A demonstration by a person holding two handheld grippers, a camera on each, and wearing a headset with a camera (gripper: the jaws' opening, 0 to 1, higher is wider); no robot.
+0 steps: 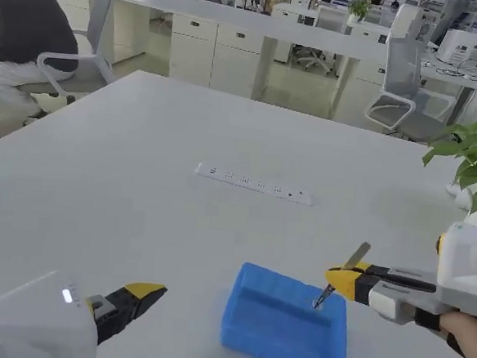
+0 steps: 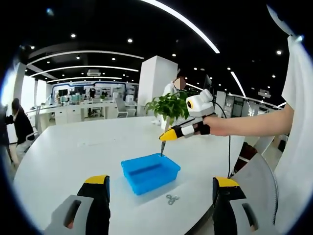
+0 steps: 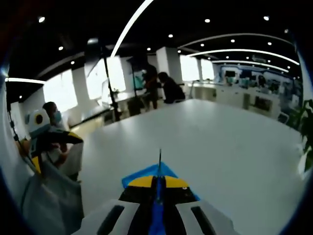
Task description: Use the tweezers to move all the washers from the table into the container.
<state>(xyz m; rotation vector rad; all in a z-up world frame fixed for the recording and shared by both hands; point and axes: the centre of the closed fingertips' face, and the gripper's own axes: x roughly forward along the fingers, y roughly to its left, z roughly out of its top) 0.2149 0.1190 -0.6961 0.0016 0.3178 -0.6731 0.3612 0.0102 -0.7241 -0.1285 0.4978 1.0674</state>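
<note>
- The left gripper [image 1: 147, 293] sits low in the head view, at about 7 o'clock. In its own view its two jaws stand wide apart, with nothing between them.
- The right gripper [image 1: 344, 281] comes in from the 4 o'clock side of the head view, with a hand [image 1: 466, 336] behind it. Its jaws are pressed together on the tweezers [image 1: 324, 296].
- The tweezers point down, and their thin tip hangs over the blue container [image 1: 281, 325], near its 1 o'clock corner. The tip is too small to tell if it holds a washer.
- The blue container rests on the white table [image 1: 140, 180], at about 5 o'clock in the head view, between the two grippers.
- In the left gripper view, a few washers [image 2: 172, 199] lie in a little bunch on the table. They are just beside the container, at its 5 o'clock side, and not in it.
- I cannot tell if any washers are inside the container.
- A white power strip [image 1: 254, 184] lies flat on the table, at 12 o'clock from the container and well apart from it.
- A green plant [image 1: 476, 159] pokes in at 3 o'clock in the head view.
- A person [image 1: 20, 28] sits on a chair at 10 o'clock, past the table's edge.
</note>
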